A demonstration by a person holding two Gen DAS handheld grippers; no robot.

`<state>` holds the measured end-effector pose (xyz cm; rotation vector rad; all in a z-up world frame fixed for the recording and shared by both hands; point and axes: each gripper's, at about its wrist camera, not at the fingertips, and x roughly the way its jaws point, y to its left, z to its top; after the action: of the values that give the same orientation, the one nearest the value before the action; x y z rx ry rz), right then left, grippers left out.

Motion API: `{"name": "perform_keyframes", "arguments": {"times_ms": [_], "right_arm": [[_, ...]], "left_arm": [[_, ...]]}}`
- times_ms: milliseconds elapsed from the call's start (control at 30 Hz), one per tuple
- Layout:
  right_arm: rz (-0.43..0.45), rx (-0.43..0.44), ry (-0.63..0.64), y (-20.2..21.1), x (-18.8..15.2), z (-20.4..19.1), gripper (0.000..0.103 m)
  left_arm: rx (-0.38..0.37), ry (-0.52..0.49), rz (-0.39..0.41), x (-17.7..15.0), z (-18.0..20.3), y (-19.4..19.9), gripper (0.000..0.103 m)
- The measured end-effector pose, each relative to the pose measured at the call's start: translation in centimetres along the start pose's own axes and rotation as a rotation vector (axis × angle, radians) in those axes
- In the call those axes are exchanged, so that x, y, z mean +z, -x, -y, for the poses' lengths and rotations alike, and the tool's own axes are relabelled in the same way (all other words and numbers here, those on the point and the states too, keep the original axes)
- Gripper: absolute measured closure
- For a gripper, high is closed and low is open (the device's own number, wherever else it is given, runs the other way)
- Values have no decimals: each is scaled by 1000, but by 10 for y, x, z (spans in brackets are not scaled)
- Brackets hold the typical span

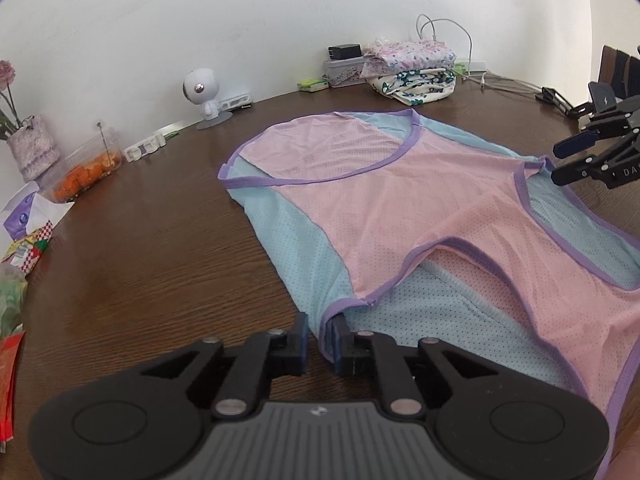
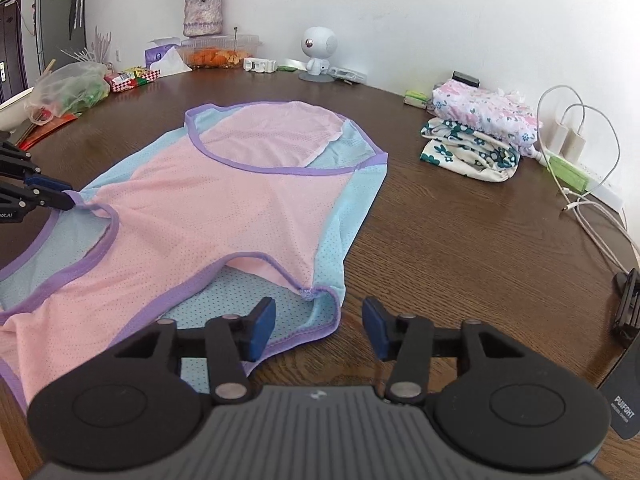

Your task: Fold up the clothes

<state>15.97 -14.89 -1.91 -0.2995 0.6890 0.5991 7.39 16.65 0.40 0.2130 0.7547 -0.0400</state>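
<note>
A pink and light-blue mesh vest with purple trim [image 1: 404, 200] lies spread flat on the brown wooden table [image 1: 140, 248]; it also shows in the right wrist view [image 2: 224, 200]. My left gripper [image 1: 320, 340] is at one shoulder strap, its jaws a small gap apart with the strap's edge lying between the pads. In the right wrist view it [image 2: 60, 196] touches that strap at the far left. My right gripper [image 2: 318, 326] is open at the other shoulder strap, one pad over the cloth. It also shows at the right edge of the left wrist view [image 1: 568, 160].
A stack of folded floral clothes [image 2: 476, 132] lies at the table's far side by chargers and white cables [image 2: 576, 148]. A white robot figure [image 2: 318, 56], a food box [image 2: 218, 52], a flower vase [image 2: 202, 14] and snack bags [image 2: 68, 92] line the wall side.
</note>
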Motion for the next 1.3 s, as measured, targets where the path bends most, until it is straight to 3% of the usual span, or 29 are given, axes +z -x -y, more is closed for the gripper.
{"name": "perform_keyframes", "arguments": {"times_ms": [67, 167, 333, 400, 467, 533, 800, 833, 867, 933, 1000, 1100, 1133, 1167, 1200, 1300], "right_arm": [[32, 35, -25, 17, -3, -1, 53], [67, 144, -63, 41, -11, -10, 53], [63, 269, -37, 65, -28, -38, 57], [53, 291, -31, 70, -37, -44, 57], [43, 310, -34, 74, -46, -47, 57], [30, 331, -41, 74, -52, -47, 59], [-68, 466, 24, 63, -53, -42, 61], [-96, 487, 42, 60, -51, -39, 64], [-124, 506, 59, 58, -48, -37, 80], [-179, 535, 89, 52, -44, -36, 97], [-197, 531, 104, 50, -41, -36, 97], [-154, 507, 65, 55, -40, -31, 89], [-129, 496, 44, 59, -40, -28, 76], [-93, 477, 26, 66, -41, -26, 56], [-53, 450, 24, 75, -43, -26, 52], [13, 379, 61, 100, -53, -36, 51]], "left_arm": [[-55, 47, 50, 3, -3, 12, 59], [-153, 88, 96, 10, 3, 24, 58], [-305, 7, 117, 12, 43, 37, 61], [-371, -33, 114, 6, 59, 41, 73], [-411, -69, 106, 0, 72, 44, 77], [-429, -107, 97, -5, 85, 45, 84], [-417, -96, 28, -12, 97, 28, 84], [-411, -94, 21, -13, 98, 27, 84], [-407, -92, 16, -13, 98, 25, 84], [-399, -88, 6, -13, 99, 22, 84], [-393, -79, 4, -13, 99, 21, 84], [-385, -68, 26, -7, 98, 27, 83], [-388, -66, 41, -2, 97, 30, 81], [-392, -69, 58, 3, 98, 33, 73], [-398, -74, 76, 9, 99, 36, 66], [-428, -119, 98, 25, 109, 37, 65]]}}
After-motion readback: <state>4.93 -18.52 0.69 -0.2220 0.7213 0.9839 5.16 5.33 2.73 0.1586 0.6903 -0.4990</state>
